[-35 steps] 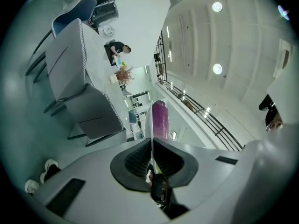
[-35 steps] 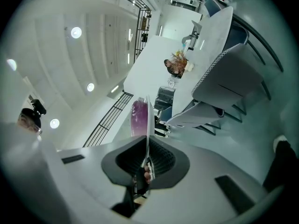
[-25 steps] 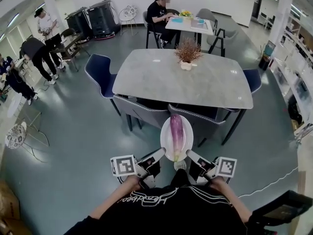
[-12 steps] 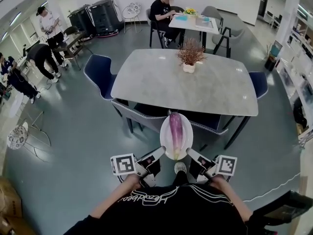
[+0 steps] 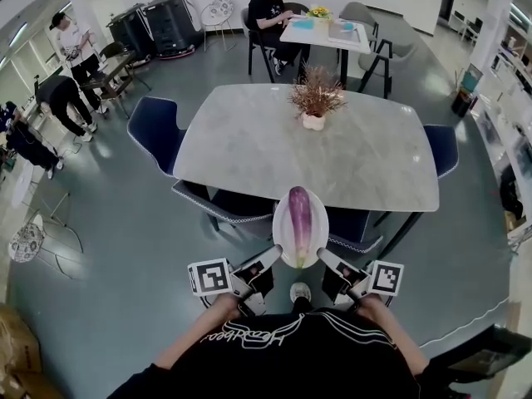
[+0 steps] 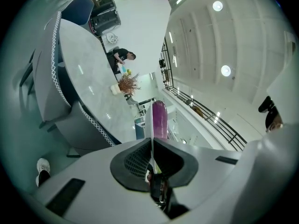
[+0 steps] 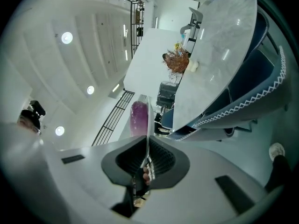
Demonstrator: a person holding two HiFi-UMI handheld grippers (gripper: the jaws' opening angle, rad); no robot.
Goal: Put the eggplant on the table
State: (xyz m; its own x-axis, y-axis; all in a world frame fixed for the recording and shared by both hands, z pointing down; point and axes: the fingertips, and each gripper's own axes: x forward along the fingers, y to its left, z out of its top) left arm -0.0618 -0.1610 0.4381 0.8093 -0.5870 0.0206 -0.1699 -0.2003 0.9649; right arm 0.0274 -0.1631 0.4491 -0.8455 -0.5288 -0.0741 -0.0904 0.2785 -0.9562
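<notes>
My left hand-held gripper [image 5: 273, 259] & right hand-held gripper [image 5: 323, 261] each clamp the plate [image 5: 280, 227] rim, eggplant [image 5: 300, 214] on it. Not at the table [image 5: 249, 140] yet; approach & set-down left.

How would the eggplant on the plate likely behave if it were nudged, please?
The eggplant is long, rounded and smooth, so it would probably roll sideways if nudged. It lies loose on the shallow plate, so a tilt might well slide it off. It looks firm rather than floppy.

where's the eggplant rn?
Head view, centre: eggplant lies on a white plate clamped by left gripper and right gripper, at the near edge of the grey table.
</notes>
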